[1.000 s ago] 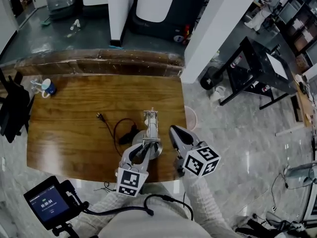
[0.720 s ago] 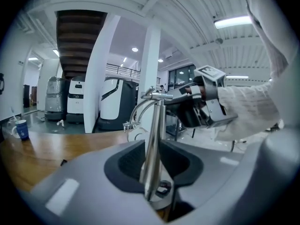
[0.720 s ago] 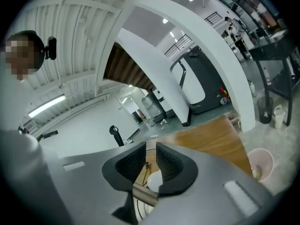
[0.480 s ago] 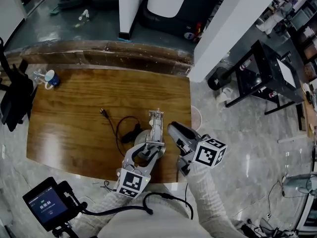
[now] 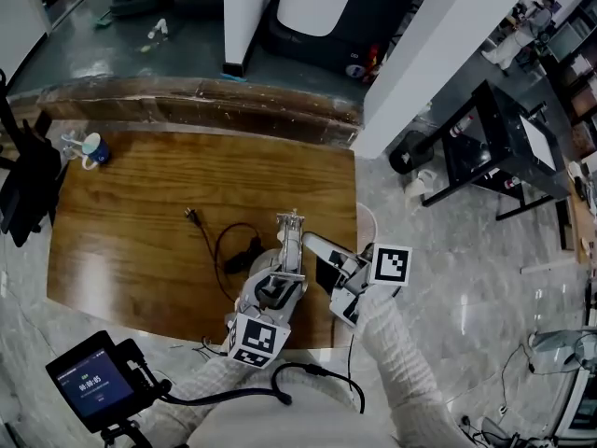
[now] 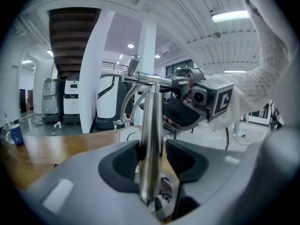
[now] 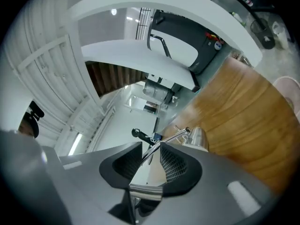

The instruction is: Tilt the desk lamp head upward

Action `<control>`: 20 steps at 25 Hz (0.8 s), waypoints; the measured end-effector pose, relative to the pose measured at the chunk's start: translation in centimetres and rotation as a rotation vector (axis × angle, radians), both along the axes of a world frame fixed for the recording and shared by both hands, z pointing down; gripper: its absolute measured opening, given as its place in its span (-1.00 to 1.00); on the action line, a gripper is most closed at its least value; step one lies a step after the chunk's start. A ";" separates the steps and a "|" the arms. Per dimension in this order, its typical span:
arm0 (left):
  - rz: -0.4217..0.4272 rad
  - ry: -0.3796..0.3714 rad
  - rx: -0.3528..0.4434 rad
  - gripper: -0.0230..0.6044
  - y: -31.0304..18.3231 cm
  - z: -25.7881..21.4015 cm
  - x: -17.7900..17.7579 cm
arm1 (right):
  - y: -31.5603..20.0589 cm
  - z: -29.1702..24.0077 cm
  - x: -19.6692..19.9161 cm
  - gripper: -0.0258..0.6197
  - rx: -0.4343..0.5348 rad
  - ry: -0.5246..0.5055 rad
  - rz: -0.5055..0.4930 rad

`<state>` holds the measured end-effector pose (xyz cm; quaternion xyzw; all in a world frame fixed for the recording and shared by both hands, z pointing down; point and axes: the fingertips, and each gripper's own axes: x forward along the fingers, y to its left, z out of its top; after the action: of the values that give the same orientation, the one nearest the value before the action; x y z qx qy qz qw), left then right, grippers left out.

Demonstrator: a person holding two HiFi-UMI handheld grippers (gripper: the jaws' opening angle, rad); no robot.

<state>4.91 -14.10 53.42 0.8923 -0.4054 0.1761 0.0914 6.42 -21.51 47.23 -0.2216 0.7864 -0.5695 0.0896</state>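
Observation:
A chrome desk lamp (image 5: 290,239) stands near the front edge of the wooden table (image 5: 140,203). My left gripper (image 5: 268,292) is low at the lamp's base. In the left gripper view the upright post (image 6: 151,135) stands between my left gripper's (image 6: 152,161) jaws, which are opening and spread wide, not pressing it. My right gripper (image 5: 322,259) reaches in from the right at the lamp's arm. In the right gripper view a thin chrome rod (image 7: 159,145) runs between my right gripper's (image 7: 152,161) jaws, which are opening, with a gap on either side. The chrome lamp head (image 7: 197,138) shows beyond.
A black power cord (image 5: 222,245) loops left of the lamp, its plug (image 5: 189,216) lying loose. A blue cup (image 5: 91,147) sits at the far left corner. A black object (image 5: 23,194) overhangs the left edge. A small screen device (image 5: 93,385) is below the table's front.
My right gripper has swung left from beside the lamp onto its arm, and its jaws have parted. My left gripper's jaws have spread wide around the post.

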 end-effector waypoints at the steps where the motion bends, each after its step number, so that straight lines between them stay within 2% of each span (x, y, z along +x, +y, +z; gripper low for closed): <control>1: -0.004 -0.004 0.005 -0.38 0.0 0.0 -0.1 | 0.0 0.4 -0.2 -0.60 -0.015 0.002 -0.013; 3: -0.011 -0.008 0.012 -0.45 0.0 0.1 -0.4 | 0.0 0.9 -0.4 -0.57 -0.069 -0.043 -0.026; 6: -0.012 -0.007 0.013 -0.45 -0.2 0.4 -0.4 | -0.4 1.8 -0.6 -0.53 -0.164 -0.143 -0.041; 9: -0.012 -0.006 0.006 -0.45 -0.3 0.7 -0.4 | -0.7 2.7 -1.1 -0.48 -0.219 -0.189 -0.071; 12: -0.016 -0.007 0.002 -0.45 -0.3 0.6 -0.3 | -1.0 2.7 -2.1 -0.46 -0.239 -0.215 -0.103; 20: -0.033 -0.019 -0.008 -0.45 0.1 0.4 -0.5 | -1.2 2.9 -3.9 -0.45 -0.256 -0.201 -0.150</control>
<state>4.41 -14.05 53.87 0.8835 -0.4202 0.1845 0.0941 2.53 -22.73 50.12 -0.1141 0.7090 -0.6893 0.0959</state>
